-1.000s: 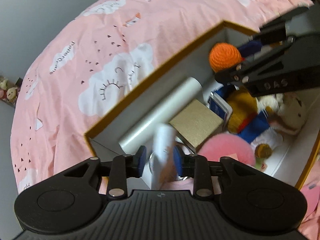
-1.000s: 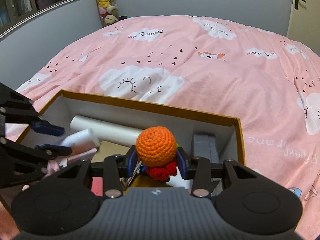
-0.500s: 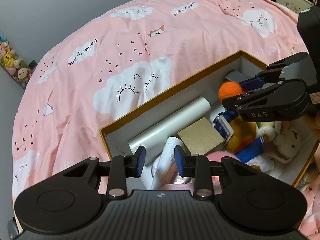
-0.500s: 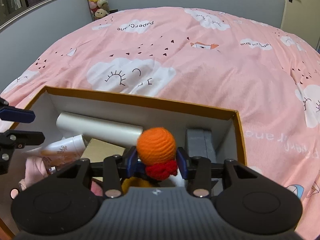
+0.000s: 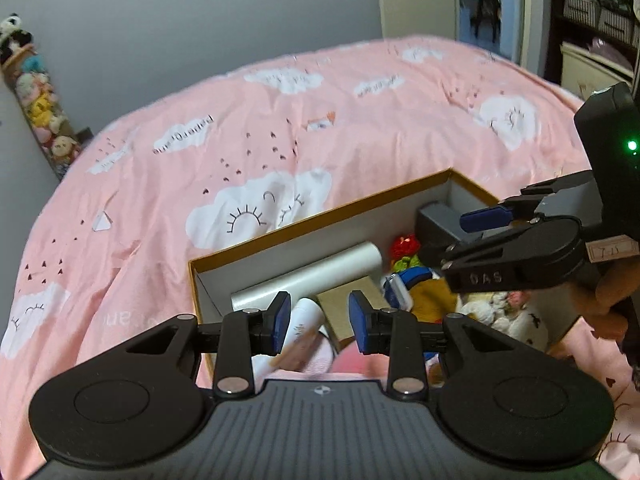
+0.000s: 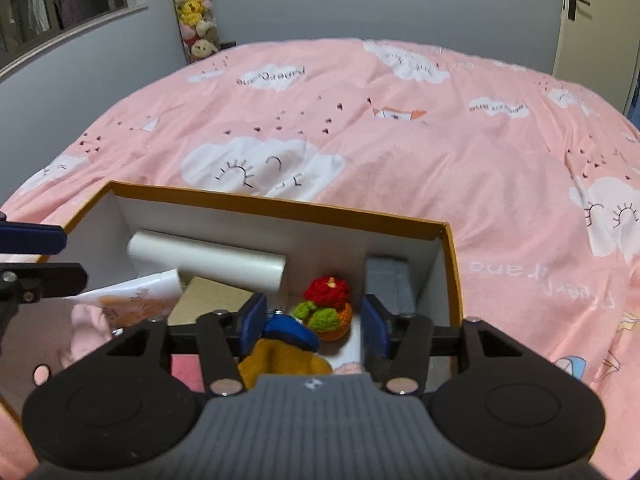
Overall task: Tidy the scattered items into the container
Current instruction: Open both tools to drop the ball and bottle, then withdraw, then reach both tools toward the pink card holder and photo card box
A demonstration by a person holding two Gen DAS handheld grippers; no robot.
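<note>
An orange-rimmed box with white walls sits on the pink bed. The crochet toy, orange with red and green parts, lies inside near the grey block. My right gripper hovers over it with its jaws opening, and the pads do not touch the toy. A white tube rests tilted at the box's left end. My left gripper hangs above the tube, open, with nothing between the pads.
Also in the box: a white roll, a brown carton, a grey block, a yellow and blue plush and a white plush. A hand holds the right gripper. Soft toys hang by the wall.
The right jaws have spread and the crochet toy has dropped from them into the box, red side up. The left gripper has let go of the tube and risen away from the box.
</note>
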